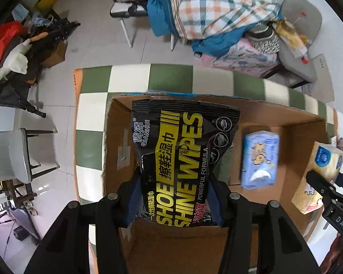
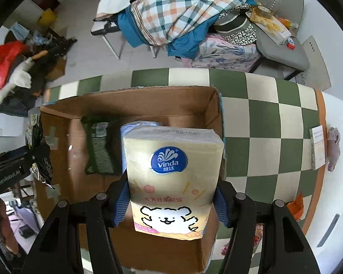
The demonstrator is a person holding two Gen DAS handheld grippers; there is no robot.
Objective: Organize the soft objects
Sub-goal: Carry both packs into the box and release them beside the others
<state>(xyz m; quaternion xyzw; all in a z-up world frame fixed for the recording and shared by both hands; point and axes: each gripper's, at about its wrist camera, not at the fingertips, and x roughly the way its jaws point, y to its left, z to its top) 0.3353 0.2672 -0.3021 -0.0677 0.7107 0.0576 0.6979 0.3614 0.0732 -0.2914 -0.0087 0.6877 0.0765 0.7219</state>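
One cardboard box, one black wipes pack, one blue pack, one tissue pack.

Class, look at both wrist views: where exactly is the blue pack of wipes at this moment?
The blue wipes pack lies on the floor of the cardboard box, right of the shoe wipes pack in the left wrist view.

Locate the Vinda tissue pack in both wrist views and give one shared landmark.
Left wrist view: Vinda tissue pack at the far right edge, held over the cardboard box.
Right wrist view: tissue pack centre frame, in the right hand-held gripper.
Shared landmark: the blue wipes packet in the box.
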